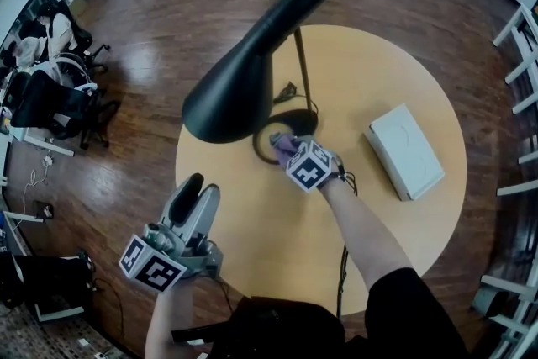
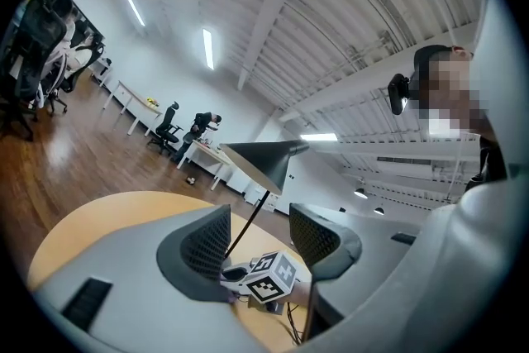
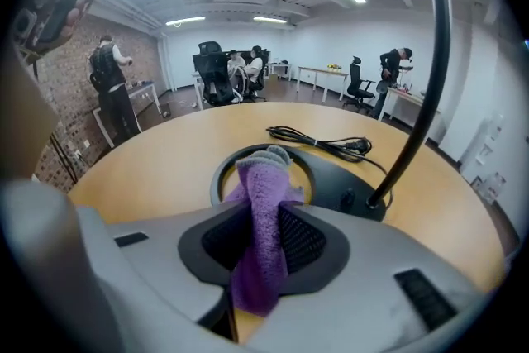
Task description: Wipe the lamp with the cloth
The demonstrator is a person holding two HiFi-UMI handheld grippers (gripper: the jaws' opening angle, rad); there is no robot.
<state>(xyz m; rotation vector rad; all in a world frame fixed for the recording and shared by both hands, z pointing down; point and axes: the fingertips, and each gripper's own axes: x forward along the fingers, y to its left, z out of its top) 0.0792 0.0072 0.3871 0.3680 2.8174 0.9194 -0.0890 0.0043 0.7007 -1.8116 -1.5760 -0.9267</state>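
Observation:
A black lamp stands on the round wooden table [image 1: 252, 240], its cone shade [image 1: 252, 63] tilted over the ring-shaped base [image 1: 267, 149]. My right gripper [image 1: 284, 147] points down at that base and is shut on a purple cloth [image 1: 286, 144]. In the right gripper view the cloth [image 3: 263, 178] hangs pinched between the jaws of the right gripper [image 3: 264, 231], its tip over the base ring [image 3: 331, 169] beside the stem [image 3: 426, 78]. My left gripper [image 1: 197, 191] is held level at the table's front left, open and empty. Its own view shows the left gripper [image 2: 260, 236] and the shade [image 2: 264, 161].
A white flat box [image 1: 403, 151] lies on the table's right side. The lamp's black cord [image 3: 322, 140] trails behind the base. Office chairs [image 1: 59, 97] and desks stand on the wooden floor to the left and at the back.

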